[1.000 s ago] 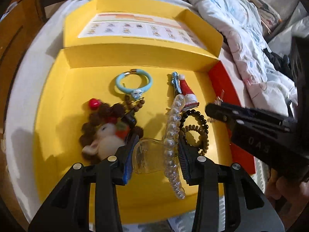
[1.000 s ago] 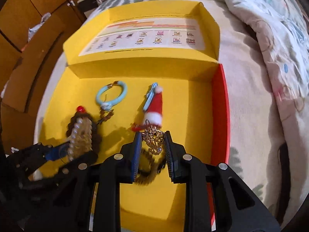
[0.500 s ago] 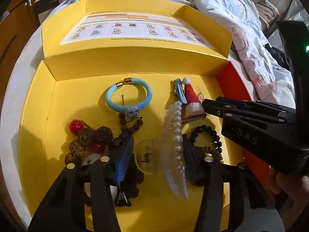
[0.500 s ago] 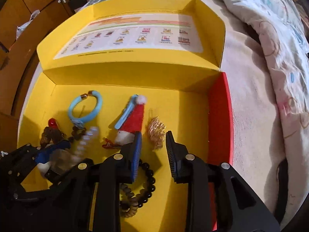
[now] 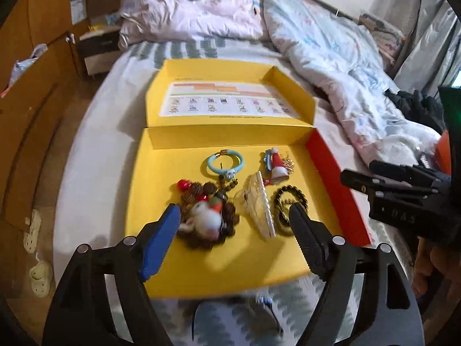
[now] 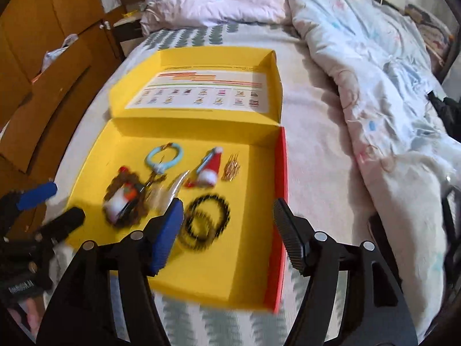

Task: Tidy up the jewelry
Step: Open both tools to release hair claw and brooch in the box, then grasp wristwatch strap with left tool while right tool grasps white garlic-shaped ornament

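Note:
A yellow box point(image 5: 149, 201) point(image 6: 247, 201) lies open on the bed with jewelry in it. The pearl hair claw point(image 5: 260, 204) point(image 6: 175, 187) lies in the middle. Beside it are a brown beaded piece with a white plush point(image 5: 204, 216) point(image 6: 124, 199), a blue ring bracelet point(image 5: 226, 163) point(image 6: 164, 155), a red Santa-hat clip point(image 5: 276, 165) point(image 6: 209, 165), a gold earring point(image 5: 288, 163) point(image 6: 232, 168) and black bead bracelets point(image 5: 289, 204) point(image 6: 206, 220). My left gripper point(image 5: 233, 230) is open and empty above the box's front. My right gripper point(image 6: 227, 225) is open and empty above the box's right front.
The box lid point(image 5: 230, 101) with a printed sheet stands open behind. A rumpled duvet point(image 5: 331, 57) lies on the right of the bed. Wooden cupboards point(image 6: 43, 57) stand at the left. White slippers point(image 5: 37, 259) lie on the floor at the left.
My left gripper let go of the pearl hair claw, opened wide and pulled back. My right gripper let go of the gold earring, opened wide and pulled back too.

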`<state>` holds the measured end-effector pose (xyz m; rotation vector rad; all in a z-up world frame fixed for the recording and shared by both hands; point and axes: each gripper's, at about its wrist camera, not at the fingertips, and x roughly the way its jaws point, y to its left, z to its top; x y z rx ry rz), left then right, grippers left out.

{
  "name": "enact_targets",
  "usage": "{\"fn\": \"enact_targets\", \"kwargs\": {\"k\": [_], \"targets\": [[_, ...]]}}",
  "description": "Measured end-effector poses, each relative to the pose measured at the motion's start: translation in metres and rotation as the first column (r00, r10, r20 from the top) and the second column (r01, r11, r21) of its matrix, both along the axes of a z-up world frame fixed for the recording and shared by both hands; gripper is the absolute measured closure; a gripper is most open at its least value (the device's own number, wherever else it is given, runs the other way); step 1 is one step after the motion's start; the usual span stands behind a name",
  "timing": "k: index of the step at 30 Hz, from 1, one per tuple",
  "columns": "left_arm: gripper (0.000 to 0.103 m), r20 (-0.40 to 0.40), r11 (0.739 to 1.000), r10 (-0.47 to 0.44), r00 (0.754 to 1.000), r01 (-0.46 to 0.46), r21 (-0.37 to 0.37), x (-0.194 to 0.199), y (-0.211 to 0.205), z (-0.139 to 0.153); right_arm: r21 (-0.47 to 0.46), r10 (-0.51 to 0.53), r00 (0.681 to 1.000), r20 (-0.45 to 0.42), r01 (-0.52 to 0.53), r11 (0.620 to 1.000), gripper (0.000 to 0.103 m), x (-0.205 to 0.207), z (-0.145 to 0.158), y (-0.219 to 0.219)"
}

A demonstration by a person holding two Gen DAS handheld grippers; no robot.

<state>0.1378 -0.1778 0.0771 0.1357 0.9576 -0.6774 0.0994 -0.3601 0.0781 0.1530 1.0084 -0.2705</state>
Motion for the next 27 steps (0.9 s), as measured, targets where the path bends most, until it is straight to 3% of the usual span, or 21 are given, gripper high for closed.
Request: {"fn": "enact_targets", "kwargs": {"k": [4,9,13,19,22,27], "targets": [[0.019,0.006,0.999,0.028,1.0,-0.028,-0.024,-0.03,0.032,-0.003,0.067,0.07,0.998,-0.009,-0.069,0.995,0.03,-0.04,-0.011,0.035],[0.019,0.04,0.995,0.071,0.997,-0.074,0.073,-0.064,0.06,-0.03,0.094,0.167,0.982,-0.085,-0.159,0.983,0.03,-0.097,-0.053,0.086],[0.019,-0.016,0.991,0.07,0.997,-0.068,0.117,-0.071,0.071,-0.051,0.155,0.232,0.964,-0.13,-0.212,0.965,0.03,-0.128,-0.088,0.112],[0.019,-0.098,0.974,0.086,0.992,-0.063,0.216,-0.059,0.071,-0.092,0.2,0.224,0.959,-0.175,-0.188,0.962,0.03,-0.129,-0.118,0.121],[0.019,-0.177,0.978,0.075,0.981,-0.038,0.207,-0.051,0.066,-0.106,0.197,0.253,0.951,-0.176,-0.218,0.956,0.03,-0.124,-0.121,0.135],[0.019,-0.169,0.972,0.062,0.984,-0.021,0.235,-0.049,0.053,-0.113,0.151,0.283,0.94,-0.192,-0.257,0.955,0.03,-0.12,-0.128,0.157]]}}
